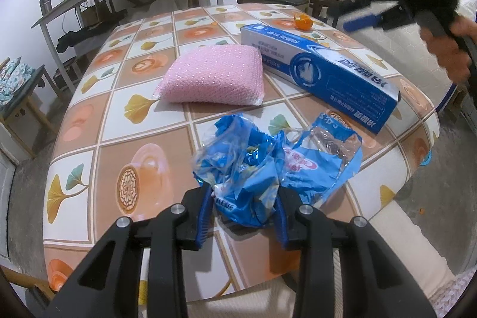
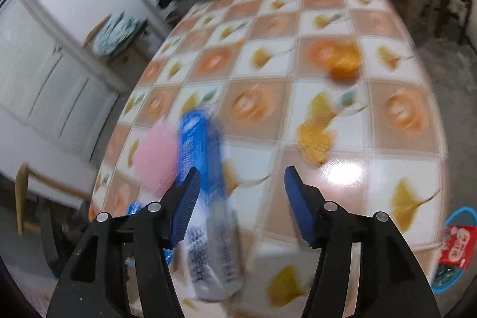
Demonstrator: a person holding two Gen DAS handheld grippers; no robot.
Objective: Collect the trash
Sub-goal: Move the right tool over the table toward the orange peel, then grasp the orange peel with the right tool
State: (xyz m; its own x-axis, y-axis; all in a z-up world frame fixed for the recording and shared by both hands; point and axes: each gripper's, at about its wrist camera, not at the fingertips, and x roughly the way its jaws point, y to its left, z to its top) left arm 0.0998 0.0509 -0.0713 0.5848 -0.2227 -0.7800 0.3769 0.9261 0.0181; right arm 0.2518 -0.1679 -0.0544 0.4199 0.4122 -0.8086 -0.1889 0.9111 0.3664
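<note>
- On the desk [image 1: 143, 97], tiled cloth w/ orange flowers & yellow leaves: crumpled blue plastic wrapper [image 1: 268, 166] lies near the front edge, approx 6 o'clock in the left wrist view.
- Left hand-held gripper [image 1: 244, 207] is clenched on the wrapper's near end; both blue pads press into the plastic, rest of the wrapper fans out towards 12 & 1 o'clock on the desk.
- Pink sponge [image 1: 211, 76] sits beyond the wrapper at 11 o'clock, apart from it.
- Blue-and-white carton [image 1: 322, 70] lies flat at 1 o'clock, long side slanting; near corner is close to the wrapper, contact unclear.
- Orange peel [image 1: 302, 21] at the far end of the carton, approx 12–1 o'clock.
- Right hand-held gripper [image 2: 241, 195] is released, pads spread, nothing btwn them; it hangs above the desk. Seen from the left cam at 2 o'clock w/ a hand [image 1: 450, 49] on its grip.
- Right wrist view is blurred: carton runs under the left pad at 7 o'clock, sponge beside it at 9 o'clock, peel at 1 o'clock.
- Blue bin [image 2: 456, 252] w/ a red packet in it, on the floor past the desk edge, 4 o'clock in the right wrist view.
</note>
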